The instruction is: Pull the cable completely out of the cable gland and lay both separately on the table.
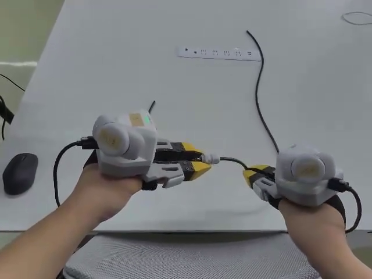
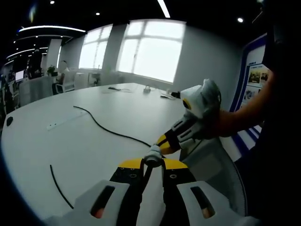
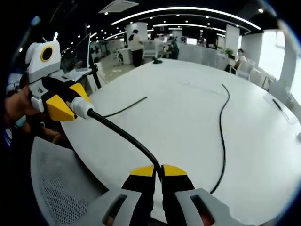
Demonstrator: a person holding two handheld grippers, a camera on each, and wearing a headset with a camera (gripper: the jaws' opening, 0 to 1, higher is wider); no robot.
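The left gripper (image 1: 202, 163) is closed on the cable gland (image 1: 213, 158), held above the near edge of the table (image 1: 174, 110). The right gripper (image 1: 251, 173) clamps the black cable (image 1: 232, 160), which enters the gland. A power strip (image 1: 219, 53) lies farther back.

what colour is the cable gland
White; the cable gland shows best in the right gripper view, against the black cable.

Bright, even overhead light on the matte white tabletop (image 1: 174, 93); a faint soft shadow beneath the grey-and-yellow left gripper (image 1: 206, 161). Blown-out glare at the large far windows (image 2: 150, 52). Bends strongly, fisheye-fashion, toward the edges in both gripper views.
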